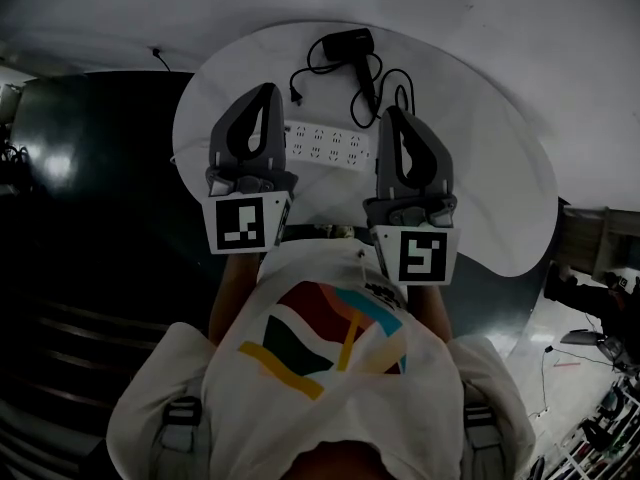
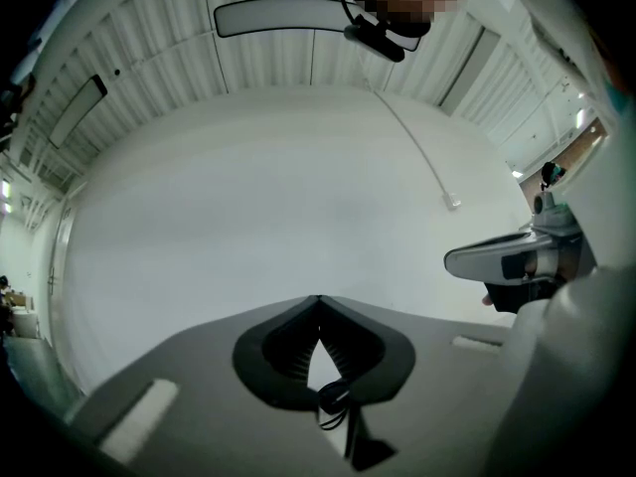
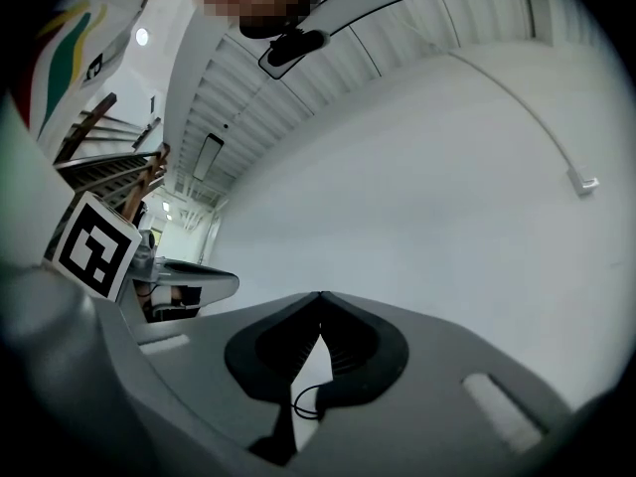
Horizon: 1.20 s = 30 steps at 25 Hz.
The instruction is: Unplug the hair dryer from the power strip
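Note:
In the head view a black hair dryer (image 1: pixel 350 46) lies at the far side of a round white table (image 1: pixel 500 168). Its black cord (image 1: pixel 325 68) loops beside it, and the plug (image 1: pixel 296 95) lies on the table just beyond the white power strip (image 1: pixel 325 144), apart from it. My left gripper (image 1: pixel 267 89) and right gripper (image 1: pixel 392 111) hover side by side over the near side of the strip, both shut and empty. The left gripper (image 2: pixel 318 299) and right gripper (image 3: pixel 320 294) views face a pale wall, with the jaw tips touching.
Dark floor surrounds the table on the left and near side. A wire (image 1: pixel 158 58) runs along the floor at the far left. In the left gripper view the right gripper's body (image 2: pixel 517 258) shows at the right; the marker cube (image 3: pixel 94 246) of the left shows in the right gripper view.

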Motion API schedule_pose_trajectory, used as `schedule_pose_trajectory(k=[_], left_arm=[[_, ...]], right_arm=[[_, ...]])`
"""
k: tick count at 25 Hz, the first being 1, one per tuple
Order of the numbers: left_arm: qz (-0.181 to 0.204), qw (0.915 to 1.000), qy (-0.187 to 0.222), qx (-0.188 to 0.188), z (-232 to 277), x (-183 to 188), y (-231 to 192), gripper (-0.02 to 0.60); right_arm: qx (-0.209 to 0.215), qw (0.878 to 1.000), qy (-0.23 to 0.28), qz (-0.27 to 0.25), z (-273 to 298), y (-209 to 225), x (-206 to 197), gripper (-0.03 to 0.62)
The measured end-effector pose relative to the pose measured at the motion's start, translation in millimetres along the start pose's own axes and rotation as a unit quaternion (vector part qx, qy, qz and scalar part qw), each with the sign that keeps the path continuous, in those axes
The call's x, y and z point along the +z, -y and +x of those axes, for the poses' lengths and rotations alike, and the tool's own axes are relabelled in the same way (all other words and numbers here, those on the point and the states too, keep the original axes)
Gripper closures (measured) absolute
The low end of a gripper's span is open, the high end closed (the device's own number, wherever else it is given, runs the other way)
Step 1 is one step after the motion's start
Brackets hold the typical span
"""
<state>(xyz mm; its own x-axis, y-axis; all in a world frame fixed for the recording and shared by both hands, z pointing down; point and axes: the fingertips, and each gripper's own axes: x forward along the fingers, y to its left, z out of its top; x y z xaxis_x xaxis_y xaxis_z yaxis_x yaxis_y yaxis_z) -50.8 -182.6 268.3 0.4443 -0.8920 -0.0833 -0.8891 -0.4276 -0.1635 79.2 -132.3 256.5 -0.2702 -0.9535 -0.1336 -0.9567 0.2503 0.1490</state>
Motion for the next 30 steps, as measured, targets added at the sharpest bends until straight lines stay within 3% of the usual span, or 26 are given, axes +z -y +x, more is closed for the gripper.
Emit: schedule_pose_trajectory(k=[8,30], left_arm=[[0.006,1.0,0.002,-0.007,-1,1,3,0.581],[0.005,1.0,-0.003,0.002,-1,-6,-3,0.581]], right_arm=[[0.007,1.0,-0.029,-0.001,1,-3,-12,0.583],[0.01,0.999,-0.03,-0.004,2,-1,-14,0.583]])
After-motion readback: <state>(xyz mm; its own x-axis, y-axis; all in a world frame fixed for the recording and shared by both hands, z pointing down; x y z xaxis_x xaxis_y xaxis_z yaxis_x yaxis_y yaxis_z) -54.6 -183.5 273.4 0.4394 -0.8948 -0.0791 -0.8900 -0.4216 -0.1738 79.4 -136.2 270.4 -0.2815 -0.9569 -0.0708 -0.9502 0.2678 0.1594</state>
